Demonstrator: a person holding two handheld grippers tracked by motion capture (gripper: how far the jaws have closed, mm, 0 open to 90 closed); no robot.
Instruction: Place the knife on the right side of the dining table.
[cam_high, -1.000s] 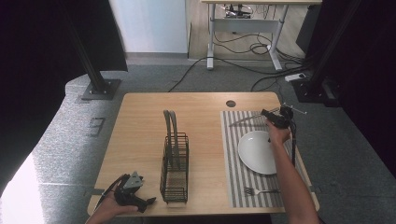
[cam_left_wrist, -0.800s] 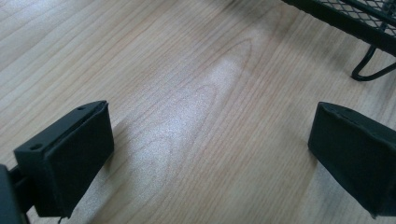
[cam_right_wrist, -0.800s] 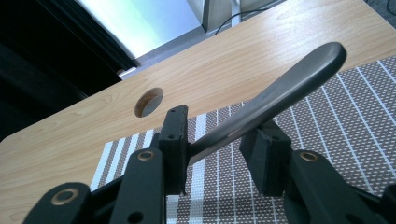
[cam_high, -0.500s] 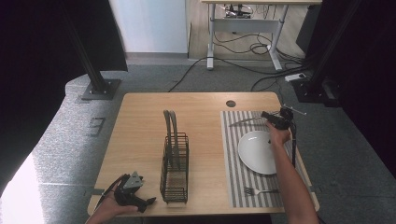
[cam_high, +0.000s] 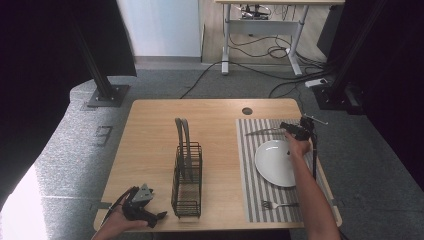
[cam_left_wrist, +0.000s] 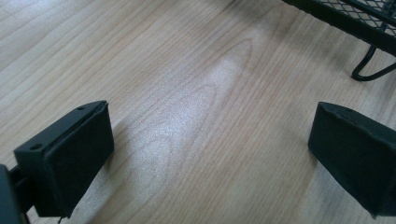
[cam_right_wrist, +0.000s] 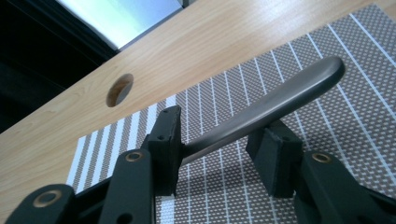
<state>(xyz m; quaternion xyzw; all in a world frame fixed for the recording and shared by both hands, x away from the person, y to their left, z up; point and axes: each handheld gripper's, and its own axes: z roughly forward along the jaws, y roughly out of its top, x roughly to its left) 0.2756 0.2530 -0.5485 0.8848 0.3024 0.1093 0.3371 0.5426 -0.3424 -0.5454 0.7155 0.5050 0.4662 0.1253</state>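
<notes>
Your right gripper is hovering over the far part of the striped placemat, near the table's far right corner, and it is gripping a butter knife. In the right gripper view the jaws are standing to either side of the knife's handle; the left pad is touching the metal, while you cannot tell whether the right pad is pressing on it. The handle is plain, smooth grey steel with a rounded end, dull-shining and unmarked, tilting up across the grey-and-white weave of the placemat. In the high view the blade is pointing toward the table's left edge, above the mat's far edge.

Beside it, a white round plate is lying on the placemat, and a fork is lying near the mat's near edge.

Your left gripper is resting at the near left corner of the table, its jaws spread wide over bare wood. A black wire rack is standing just beside it, at the middle of the near edge.
</notes>
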